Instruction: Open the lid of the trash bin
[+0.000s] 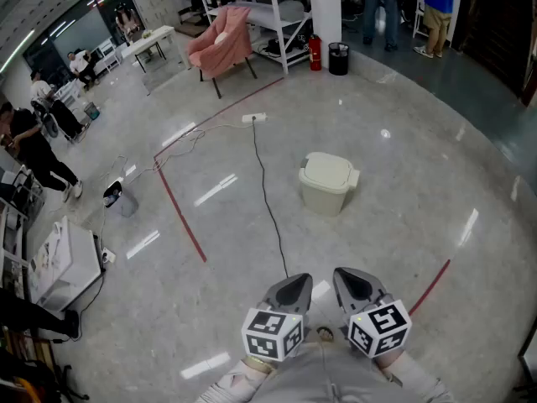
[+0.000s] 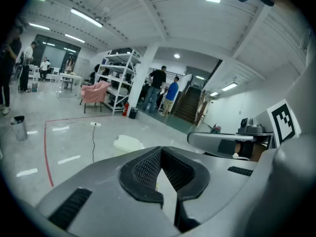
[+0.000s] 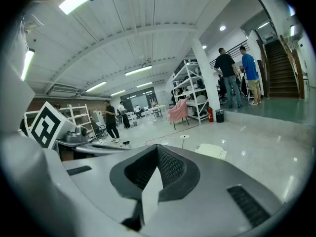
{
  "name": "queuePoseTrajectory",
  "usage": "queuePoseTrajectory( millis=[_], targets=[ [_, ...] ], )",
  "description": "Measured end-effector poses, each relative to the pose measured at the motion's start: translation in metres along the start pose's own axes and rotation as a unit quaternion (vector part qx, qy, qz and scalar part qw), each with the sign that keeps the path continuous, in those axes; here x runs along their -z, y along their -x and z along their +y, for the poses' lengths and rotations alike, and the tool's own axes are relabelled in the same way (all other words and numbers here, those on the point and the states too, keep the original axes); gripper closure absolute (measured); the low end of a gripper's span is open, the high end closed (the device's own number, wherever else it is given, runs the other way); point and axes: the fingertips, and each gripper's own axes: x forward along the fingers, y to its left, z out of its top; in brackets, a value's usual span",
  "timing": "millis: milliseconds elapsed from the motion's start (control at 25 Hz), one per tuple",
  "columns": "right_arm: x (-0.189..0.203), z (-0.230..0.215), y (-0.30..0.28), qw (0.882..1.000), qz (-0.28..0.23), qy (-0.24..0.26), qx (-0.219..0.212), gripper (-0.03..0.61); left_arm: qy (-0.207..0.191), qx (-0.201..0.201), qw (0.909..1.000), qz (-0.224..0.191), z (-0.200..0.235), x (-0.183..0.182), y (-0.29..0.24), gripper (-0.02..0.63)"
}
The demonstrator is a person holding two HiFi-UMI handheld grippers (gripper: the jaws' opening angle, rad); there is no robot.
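Observation:
The trash bin is a small cream tub with its lid down, standing alone on the polished grey floor ahead of me. It shows small in the left gripper view and the right gripper view. My left gripper and right gripper are held side by side close to my body, well short of the bin. The left gripper's jaw tips meet with nothing between them. The same holds for the right gripper.
A black cable runs from a power strip past the bin's left side towards me. Red tape lines mark the floor. A pink chair, shelving, a small metal can and people stand farther off.

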Motion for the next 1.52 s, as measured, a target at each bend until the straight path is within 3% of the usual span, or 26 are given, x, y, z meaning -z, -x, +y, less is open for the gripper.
queuePoseTrajectory(
  millis=[1120,1520],
  targets=[
    [0.017,-0.002,0.032,0.998,0.027,0.022,-0.051,0.580,0.023,-0.044,0.9987,-0.011,-0.026,0.014,0.002,0.609],
    [0.012,-0.031,0.018,1.000,0.023,0.010,-0.018,0.580,0.020,-0.028,0.9994,-0.003,-0.014,0.005,-0.028,0.609]
  ],
)
